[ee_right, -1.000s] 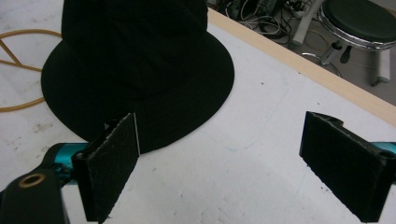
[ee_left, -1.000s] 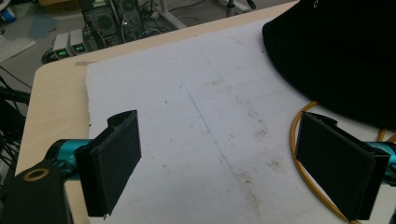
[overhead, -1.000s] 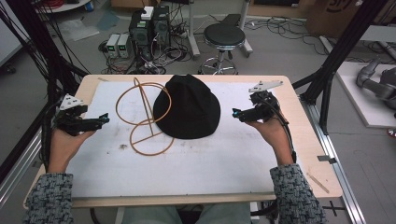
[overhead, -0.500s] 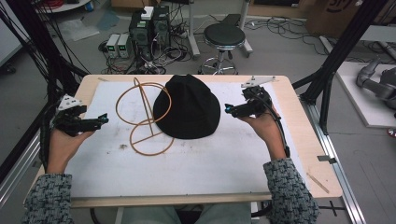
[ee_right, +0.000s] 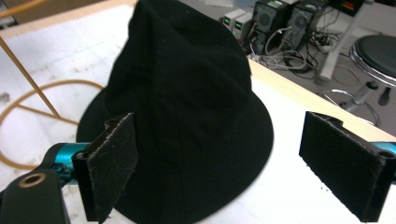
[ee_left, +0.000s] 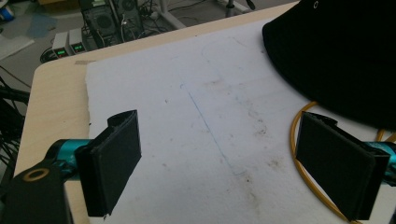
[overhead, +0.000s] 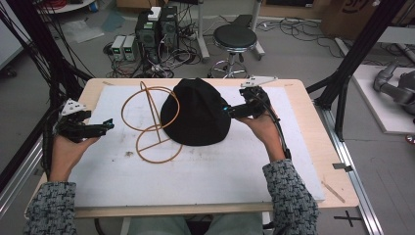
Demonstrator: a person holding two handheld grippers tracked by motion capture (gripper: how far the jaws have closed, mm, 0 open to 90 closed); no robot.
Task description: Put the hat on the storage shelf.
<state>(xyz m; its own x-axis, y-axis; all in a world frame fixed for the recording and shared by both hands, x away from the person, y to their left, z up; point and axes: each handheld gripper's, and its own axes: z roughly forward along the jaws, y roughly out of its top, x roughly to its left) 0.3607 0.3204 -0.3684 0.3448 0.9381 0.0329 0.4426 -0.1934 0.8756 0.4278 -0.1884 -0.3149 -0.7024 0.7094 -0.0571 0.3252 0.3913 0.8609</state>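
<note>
a cluttered lab floor with computer towers (overhead: 156,29) and a round stool (overhead: 236,38) lies beyond the wooden table (overhead: 313,117), whose top is covered by a scuffed white sheet (overhead: 205,171). on that sheet, toward the far side and about midway across, rests a black hat (overhead: 195,116), crown up and slumped, its brim flat on the sheet. taking the hat as landmark: a wire stand (overhead: 151,122) of yellowish hoops sits touching its left brim, one ring flat on the sheet and partly tucked under the brim, another hoop rising upright. the right gripper (overhead: 229,110) is right at the hat's right brim, its pads spread wide apart and holding nothing; in the right gripper view the brim edge lies between the two pads (ee_right: 112,163), seemingly not yet pinched. the left gripper (overhead: 108,126) hangs well to the left of the hat, beyond the stand, also spread and empty, with the stand's flat ring just by one pad (ee_left: 341,170). the work looks like taking the hat by its brim, perhaps for the stand. what could go wrong: the cloth is soft, so a shallow pinch may slip off the thin brim, and lifting could drag the ring under the brim and tip the light stand. room is ample on the near side of the hat; the far table edge is close behind it.
</note>
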